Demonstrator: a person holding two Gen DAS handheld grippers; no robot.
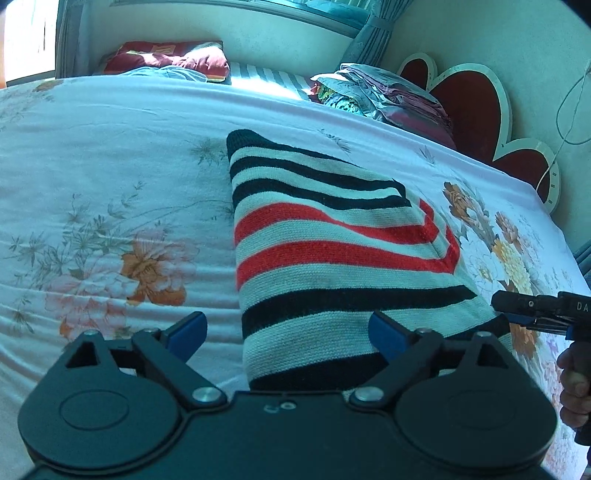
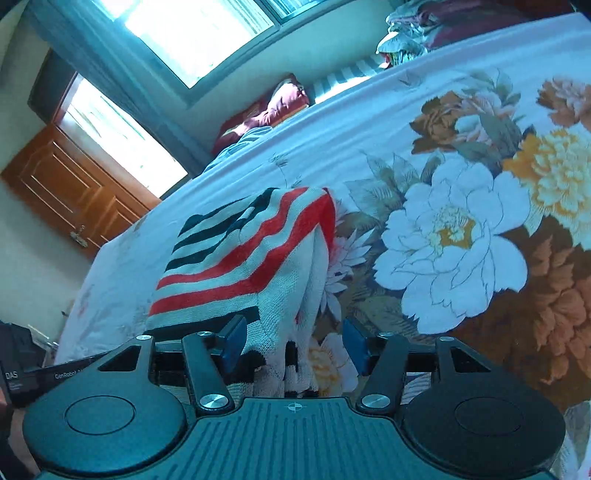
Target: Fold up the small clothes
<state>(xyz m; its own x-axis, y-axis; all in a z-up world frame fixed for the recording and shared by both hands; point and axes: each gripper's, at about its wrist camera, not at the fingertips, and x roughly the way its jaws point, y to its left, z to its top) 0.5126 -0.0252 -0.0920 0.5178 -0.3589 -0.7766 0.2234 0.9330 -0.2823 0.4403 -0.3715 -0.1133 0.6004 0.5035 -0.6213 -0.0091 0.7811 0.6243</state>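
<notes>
A knit sweater striped in black, white and red lies folded on the floral bed sheet. My left gripper is open wide at the sweater's near edge, its left pad over bare sheet and its right pad over the knit. My right gripper is open too. The sweater's near right corner lies loose between its blue pads. In the left wrist view the right gripper reaches in at that corner, with a hand on its handle.
A dark red pillow and a stack of folded fabrics lie at the bed's far side, by a red heart-shaped headboard. A wooden door and bright windows stand beyond the bed.
</notes>
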